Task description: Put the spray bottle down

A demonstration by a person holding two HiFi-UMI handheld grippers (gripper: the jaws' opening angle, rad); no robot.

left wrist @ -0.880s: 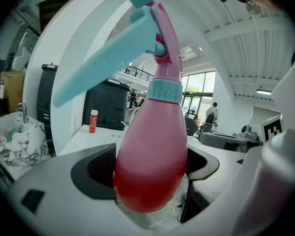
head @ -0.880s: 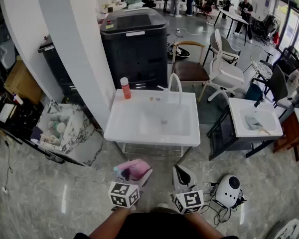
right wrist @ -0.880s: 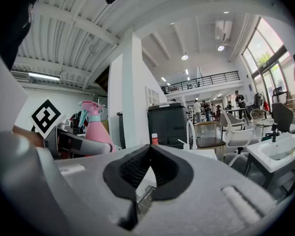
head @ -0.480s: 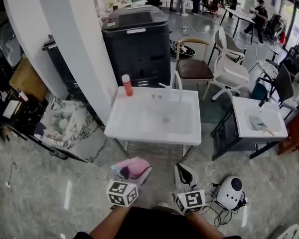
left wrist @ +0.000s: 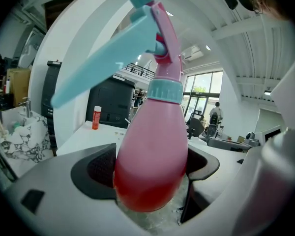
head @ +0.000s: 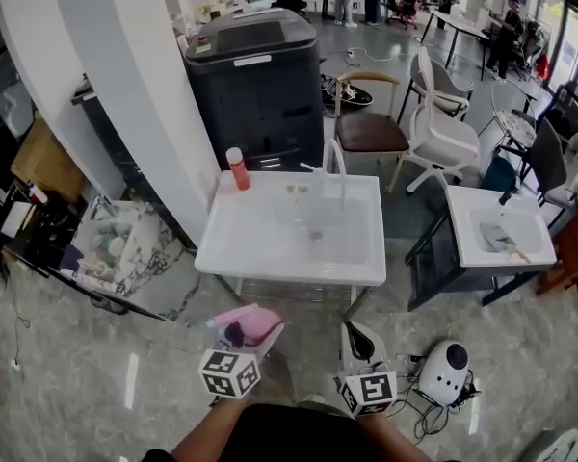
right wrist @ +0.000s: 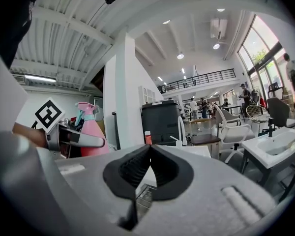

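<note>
A pink spray bottle (left wrist: 155,151) with a light blue trigger head stands upright between the jaws of my left gripper (left wrist: 147,173), which is shut on its body. In the head view the spray bottle (head: 245,327) shows just ahead of the left gripper's marker cube, in front of the white sink table (head: 291,258). The right gripper view shows the bottle (right wrist: 91,132) at the left. My right gripper (right wrist: 148,173) is shut, pads touching, with nothing between them; in the head view the right gripper (head: 358,346) hovers low beside the left one.
A small red-orange bottle (head: 237,168) stands at the sink table's back left corner, a faucet (head: 339,166) at its back. Behind it are a black cabinet (head: 260,89) and a white pillar (head: 135,94). A second white basin (head: 501,239) and chairs are at the right.
The view has drifted slightly toward the sink table. Both grippers hold nearly the same place, the left one edging a little left; the bottle stays in its jaws.
</note>
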